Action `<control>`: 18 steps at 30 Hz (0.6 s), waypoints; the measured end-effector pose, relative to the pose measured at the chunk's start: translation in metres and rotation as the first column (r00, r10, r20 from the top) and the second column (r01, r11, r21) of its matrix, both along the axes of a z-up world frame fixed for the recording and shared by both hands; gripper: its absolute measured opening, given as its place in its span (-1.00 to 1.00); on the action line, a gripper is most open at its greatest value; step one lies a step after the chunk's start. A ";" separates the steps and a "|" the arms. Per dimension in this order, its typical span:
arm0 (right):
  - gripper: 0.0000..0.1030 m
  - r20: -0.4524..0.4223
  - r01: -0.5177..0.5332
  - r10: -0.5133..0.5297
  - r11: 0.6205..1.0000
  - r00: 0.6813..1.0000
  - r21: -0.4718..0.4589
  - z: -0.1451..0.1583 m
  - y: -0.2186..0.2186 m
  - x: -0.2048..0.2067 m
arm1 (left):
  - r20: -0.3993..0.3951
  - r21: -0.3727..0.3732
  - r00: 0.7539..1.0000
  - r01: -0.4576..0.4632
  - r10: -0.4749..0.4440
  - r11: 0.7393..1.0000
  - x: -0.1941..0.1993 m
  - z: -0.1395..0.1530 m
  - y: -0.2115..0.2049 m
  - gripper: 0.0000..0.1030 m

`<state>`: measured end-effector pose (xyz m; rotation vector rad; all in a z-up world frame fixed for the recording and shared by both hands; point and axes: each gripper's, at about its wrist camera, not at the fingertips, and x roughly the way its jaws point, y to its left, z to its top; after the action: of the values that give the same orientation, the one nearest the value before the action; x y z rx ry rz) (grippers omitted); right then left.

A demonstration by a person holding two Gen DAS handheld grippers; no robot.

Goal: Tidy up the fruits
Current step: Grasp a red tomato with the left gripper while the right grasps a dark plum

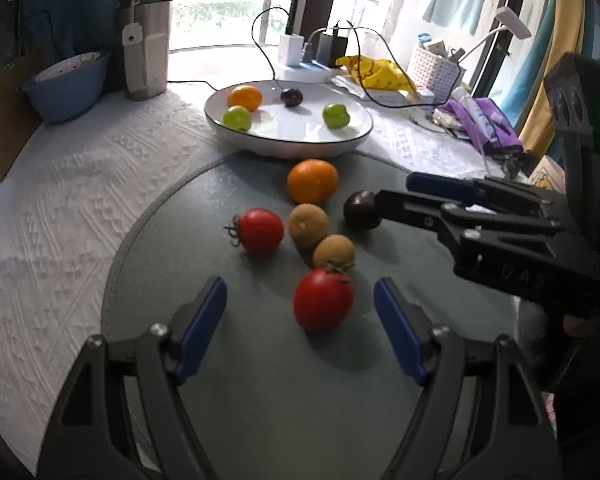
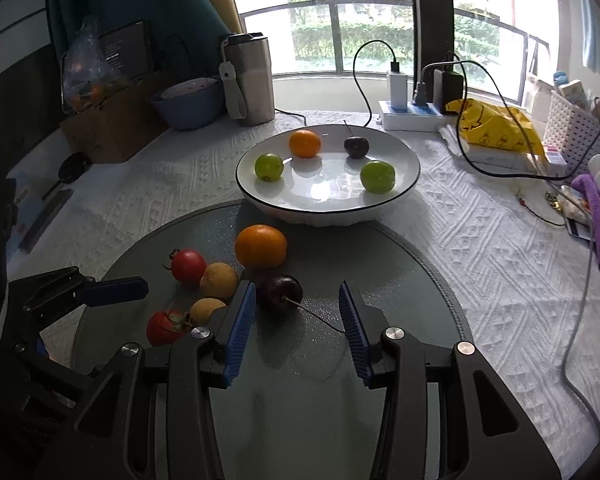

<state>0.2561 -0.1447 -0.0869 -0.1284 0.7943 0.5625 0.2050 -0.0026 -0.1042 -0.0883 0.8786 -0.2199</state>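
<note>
Fruits sit in two groups on the worktop [image 2: 480, 240]: loose ones on a grey round mat [image 2: 400, 280], others in a white bowl [image 2: 328, 212] just behind it. On the mat: an orange [image 2: 261, 246], two tomatoes [image 1: 259, 230] [image 1: 323, 298], two brown kiwis [image 1: 309, 225] [image 1: 334, 251] and a dark plum [image 2: 279, 290] with a thin stem lying toward the camera. The kiwis touch each other and crowd between the tomatoes and the plum; the orange lies just behind the plum. In the bowl: a second orange [image 2: 305, 143], two green fruits [image 2: 269, 167] [image 2: 377, 176], another dark plum [image 2: 356, 147]. Right tongs [image 2: 296, 300] are spread apart, empty, plum between the blue pads and against the left pad [image 2: 242, 320]. Left tongs [image 1: 300, 312] are also spread wide, empty, the near tomato between the fingers, closer to the right one. Behind: steel tumbler [image 2: 249, 80], blue basin [image 2: 188, 104], power strip [image 2: 414, 116] with chargers and black cables, yellow bag [image 2: 496, 128], white basket [image 2: 572, 128], purple cloth [image 2: 598, 216].
</note>
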 end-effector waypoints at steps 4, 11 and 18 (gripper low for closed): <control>-0.11 -0.014 -0.016 0.016 1.000 1.000 0.000 -0.004 0.004 0.007 | -0.012 0.009 1.000 0.009 -0.009 1.000 0.004 -0.004 0.002 0.27; -0.11 -0.033 -0.068 0.067 0.997 0.997 -0.029 -0.013 0.017 0.013 | -0.004 0.006 1.000 -0.004 0.004 1.000 0.008 -0.004 0.006 -0.18; -0.13 -0.052 -0.101 0.097 0.992 0.994 -0.074 -0.021 0.025 0.014 | -0.005 -0.017 1.000 0.002 -0.002 1.000 0.008 -0.004 0.009 -0.34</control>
<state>0.2696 -0.1195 -0.1075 -0.2267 0.8606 0.6313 0.2135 0.0060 -0.1086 -0.1036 0.8821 -0.2290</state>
